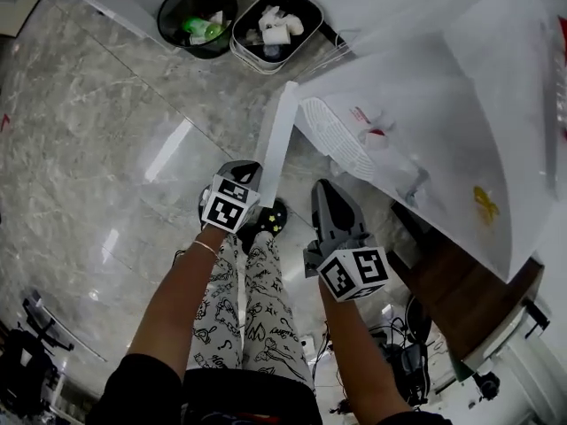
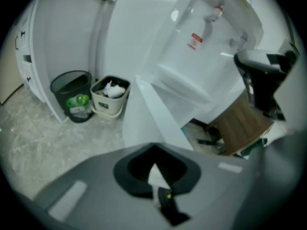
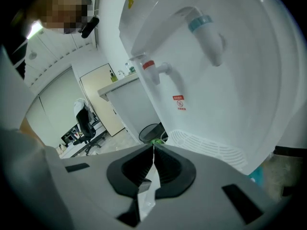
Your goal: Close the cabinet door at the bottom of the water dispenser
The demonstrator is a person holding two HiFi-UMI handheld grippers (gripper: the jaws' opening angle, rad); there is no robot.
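Cabinet door (image 1: 277, 144) at the foot of the water dispenser (image 1: 425, 87) stands open. From the head view it is seen edge-on, a thin white panel swung out from the unit toward the person. In the left gripper view the same panel (image 2: 153, 114) runs from the dispenser base straight down to the gripper's nose.

Left gripper (image 1: 246, 173): forearm stretched forward, tips at the door's free end, on its left side. Jaws are together with nothing held between them (image 2: 153, 147). Contact with the panel cannot be confirmed.

Right gripper (image 1: 323, 187): held out beside the left, well clear of the door. It points at the dispenser front below the drip grille (image 1: 339, 138). Jaws are closed and empty (image 3: 153, 147). Its view shows the red tap (image 3: 156, 71) and the blue tap (image 3: 206, 30) above.

Surroundings: the black bin (image 1: 177, 11) and the white bin (image 1: 306, 29) stand side by side on the marble floor (image 1: 106, 149), beyond the door's hinge end. A wooden unit (image 1: 461, 282) sits to the right of the dispenser. Nothing lies in the gap between door and dispenser front.
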